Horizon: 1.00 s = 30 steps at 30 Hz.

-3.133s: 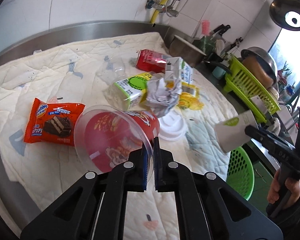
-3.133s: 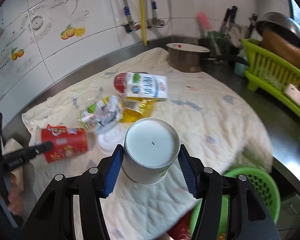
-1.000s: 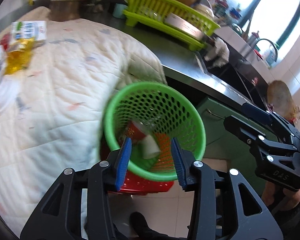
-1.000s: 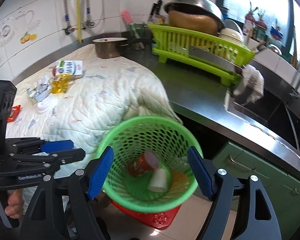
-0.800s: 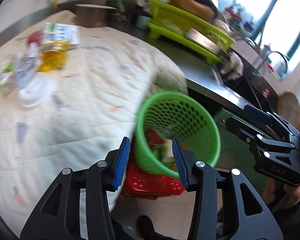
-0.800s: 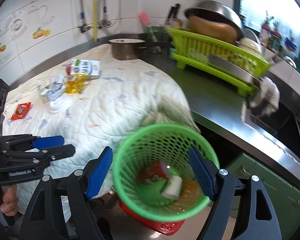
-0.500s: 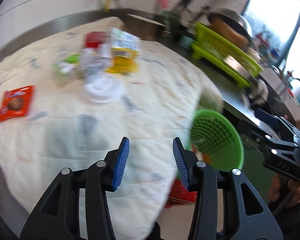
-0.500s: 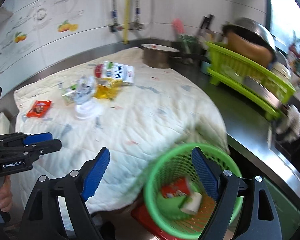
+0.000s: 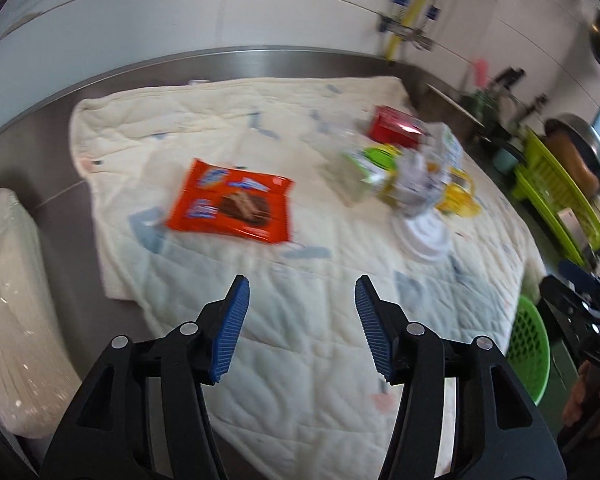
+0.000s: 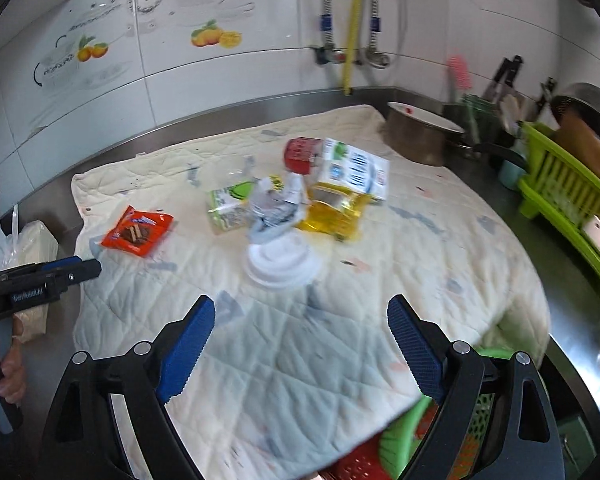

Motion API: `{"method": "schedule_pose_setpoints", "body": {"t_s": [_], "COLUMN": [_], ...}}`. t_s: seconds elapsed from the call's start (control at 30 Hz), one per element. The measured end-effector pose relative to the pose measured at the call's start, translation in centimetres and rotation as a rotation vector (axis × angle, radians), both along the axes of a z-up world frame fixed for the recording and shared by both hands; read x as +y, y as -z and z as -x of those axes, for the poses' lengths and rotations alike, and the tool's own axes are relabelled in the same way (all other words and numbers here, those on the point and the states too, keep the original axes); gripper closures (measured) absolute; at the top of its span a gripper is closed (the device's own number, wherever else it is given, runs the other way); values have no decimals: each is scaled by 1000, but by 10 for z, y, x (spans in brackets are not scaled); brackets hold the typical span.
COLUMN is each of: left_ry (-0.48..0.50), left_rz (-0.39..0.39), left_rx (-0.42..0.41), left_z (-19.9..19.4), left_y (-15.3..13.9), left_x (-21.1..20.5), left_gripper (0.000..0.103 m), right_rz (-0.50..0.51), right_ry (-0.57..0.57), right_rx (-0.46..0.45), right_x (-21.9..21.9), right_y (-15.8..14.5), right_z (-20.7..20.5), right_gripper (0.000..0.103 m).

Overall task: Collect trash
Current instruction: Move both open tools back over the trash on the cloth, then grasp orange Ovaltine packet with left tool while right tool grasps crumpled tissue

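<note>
Trash lies on a cream quilt: an orange snack wrapper, a white plastic lid, a green-and-white carton, crumpled paper, a yellow wrapper, a milk carton and a red can. My left gripper is open and empty, above the quilt's near part, short of the wrapper. My right gripper is open and empty, above the quilt near the lid. The green trash basket stands off the counter's right edge.
A steel pot and a green dish rack stand at the right on the steel counter. A white plastic bag lies left of the quilt. A tiled wall with pipes is behind.
Both grippers dropped the red cup and white cup in the green basket, opened, and swung back left from the basket to over the quilt and its remaining trash.
</note>
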<state>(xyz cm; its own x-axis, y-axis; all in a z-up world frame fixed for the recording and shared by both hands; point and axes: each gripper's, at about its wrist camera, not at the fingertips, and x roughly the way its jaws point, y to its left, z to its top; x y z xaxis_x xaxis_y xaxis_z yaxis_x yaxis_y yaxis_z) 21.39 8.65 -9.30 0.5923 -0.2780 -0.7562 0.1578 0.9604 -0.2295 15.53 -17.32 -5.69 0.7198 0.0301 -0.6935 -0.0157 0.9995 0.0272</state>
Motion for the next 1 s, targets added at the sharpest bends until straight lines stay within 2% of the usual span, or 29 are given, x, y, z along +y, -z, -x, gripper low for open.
{"method": "schedule_pose_setpoints", "body": {"t_s": [0.07,0.27,0.57,0.7,0.87,1.0], "left_ry": [-39,-105,-87,-71,-64,-70], "left_rz": [-7,40,84,77,95,106], "left_rx": [5,44,115,147,170,161], "left_z": [-13,-61,-113,-130,-140,-143], "left_y": [2,14,42,54,64,62], "left_x": [15,48,50,46,46,49], "left_gripper": [46,41,41,38,37,31], "right_rz": [-4,-1,-2,-9,-13,-18], "right_ry": [-9,-22,4,18,30,32], "right_rx": [1,11,49,65,80,93], "right_x": [8,25,29,28,26,25], "right_y": [1,4,15,20,24,30], "right_z": [-9,-35,-65,-77,-91,-101], "right_gripper": [18,18,18,18,18,18]}}
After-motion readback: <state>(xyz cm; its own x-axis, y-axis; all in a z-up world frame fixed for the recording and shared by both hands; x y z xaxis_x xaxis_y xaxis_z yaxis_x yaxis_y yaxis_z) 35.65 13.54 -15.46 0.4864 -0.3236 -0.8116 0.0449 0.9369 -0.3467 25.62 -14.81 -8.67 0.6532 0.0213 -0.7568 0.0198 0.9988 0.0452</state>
